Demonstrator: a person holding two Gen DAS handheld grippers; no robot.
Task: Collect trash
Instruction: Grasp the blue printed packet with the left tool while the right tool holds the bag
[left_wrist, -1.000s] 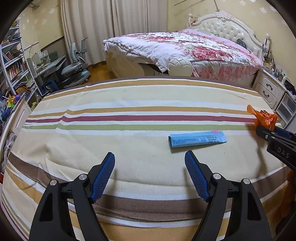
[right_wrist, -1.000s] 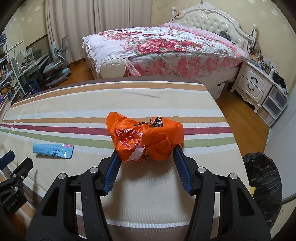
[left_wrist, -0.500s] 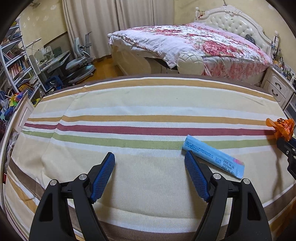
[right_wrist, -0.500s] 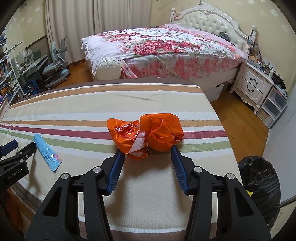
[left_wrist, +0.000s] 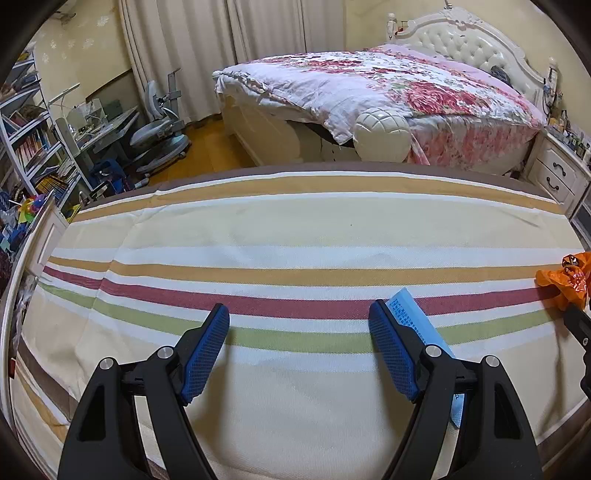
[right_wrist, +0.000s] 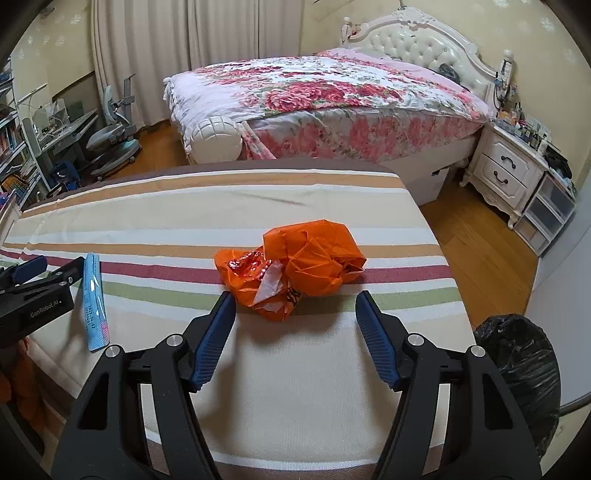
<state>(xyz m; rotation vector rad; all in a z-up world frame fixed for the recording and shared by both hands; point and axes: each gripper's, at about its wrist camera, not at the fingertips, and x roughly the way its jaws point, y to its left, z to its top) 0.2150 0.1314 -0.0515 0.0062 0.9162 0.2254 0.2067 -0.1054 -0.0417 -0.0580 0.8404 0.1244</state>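
Orange crumpled bag: lain on striped tablecloth at 12 o'clock of right gripper, jaws spread, empty. Blue wrapper: long axis toward 11 o'clock, beneath right finger of left gripper, likewise agape.

Counter covered in woven striped cloth, matt, coarse weave. Orange bag: thin crinkled plastic, glossy, foil-like shiny patch. Blue wrapper: flat, smooth, slight sheen, printed. Left claw and right claw: matt black plastic arms, blue textured pads, bright metal screws. Bin liner: black, glossy, wrinkled plastic. Floor: polished wood.
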